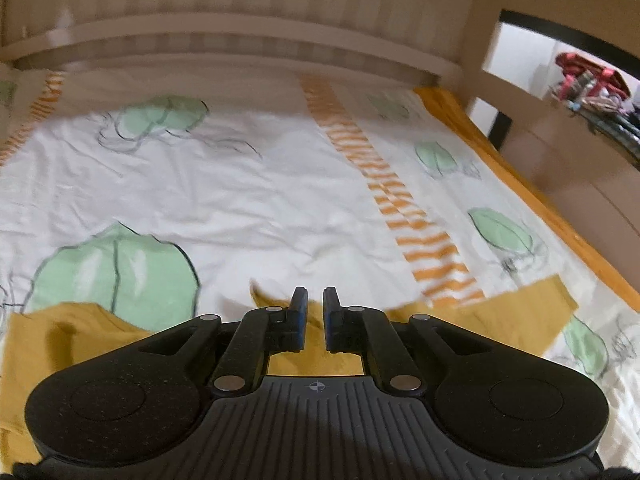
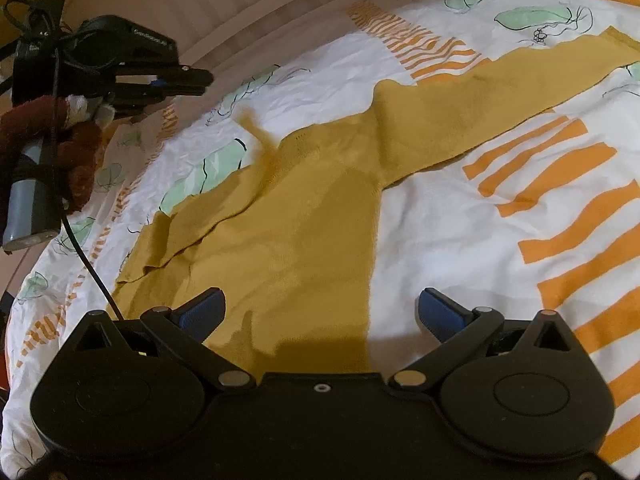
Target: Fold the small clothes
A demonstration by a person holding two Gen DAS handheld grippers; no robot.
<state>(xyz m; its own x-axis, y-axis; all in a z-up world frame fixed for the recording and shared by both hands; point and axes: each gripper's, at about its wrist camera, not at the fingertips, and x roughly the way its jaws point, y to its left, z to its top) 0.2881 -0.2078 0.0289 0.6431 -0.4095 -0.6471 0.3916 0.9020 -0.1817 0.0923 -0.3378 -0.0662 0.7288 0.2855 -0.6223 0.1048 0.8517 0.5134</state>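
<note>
I saw the mustard top spread flat on the bed's printed sheet, one sleeve reaching toward the sheet's far edge and the other sleeve folded in over the body. White sheet lay open on either side of it. My right claw hung wide above the top's near hem, holding nothing. Only that view showed my left claw from the side, off the cloth near the headboard, a maroon sleeve behind it. From my left claw's own view, its pads stood nearly together with nothing between them, and the bed's orange edge and a cluttered shelf showed.
</note>
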